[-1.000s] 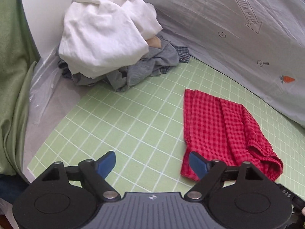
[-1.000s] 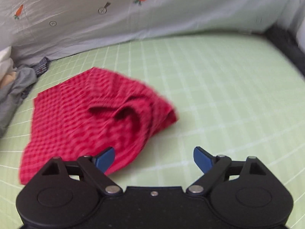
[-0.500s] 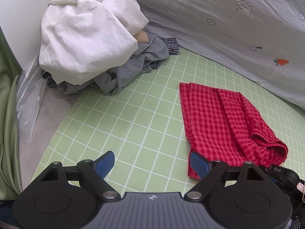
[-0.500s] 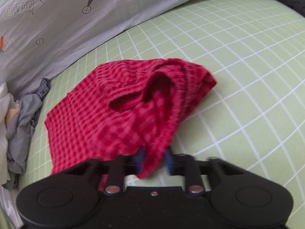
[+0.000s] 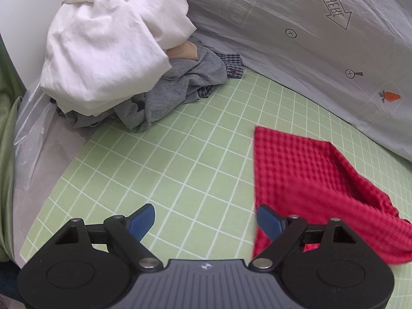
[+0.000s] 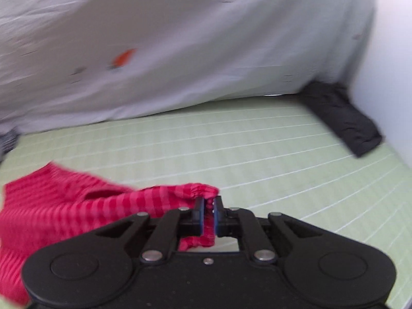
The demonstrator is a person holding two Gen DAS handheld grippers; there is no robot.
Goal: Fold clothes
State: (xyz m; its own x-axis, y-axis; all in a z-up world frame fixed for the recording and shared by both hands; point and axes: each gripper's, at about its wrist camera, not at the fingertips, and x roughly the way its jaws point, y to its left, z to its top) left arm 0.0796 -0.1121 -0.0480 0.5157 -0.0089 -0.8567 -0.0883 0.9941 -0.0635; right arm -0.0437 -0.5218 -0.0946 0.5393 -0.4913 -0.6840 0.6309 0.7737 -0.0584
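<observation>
My right gripper (image 6: 208, 203), wide open a second ago, now pinches the red checked shorts (image 6: 77, 211) by their waistband, my left gripper (image 5: 206, 219) gaping empty, so folding can start.

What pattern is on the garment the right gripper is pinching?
Red gingham check, clearest in the left wrist view.

A pale green mat (image 5: 180, 159) ruled with a white grid forms the work surface. In the left wrist view, a grey sheet (image 5: 296, 51) printed with carrots, an arrow and small cross marks rises along its far edge from 12 to 3 o'clock. A white wall (image 5: 23, 20) stands at 10 o'clock; clear plastic film (image 5: 31, 134) and green fabric (image 5: 6, 154) lie at 9 o'clock. In the blurred right wrist view, a dark bundle (image 6: 342, 118) occupies the corner at 3 o'clock beside a white wall (image 6: 391, 77).
</observation>
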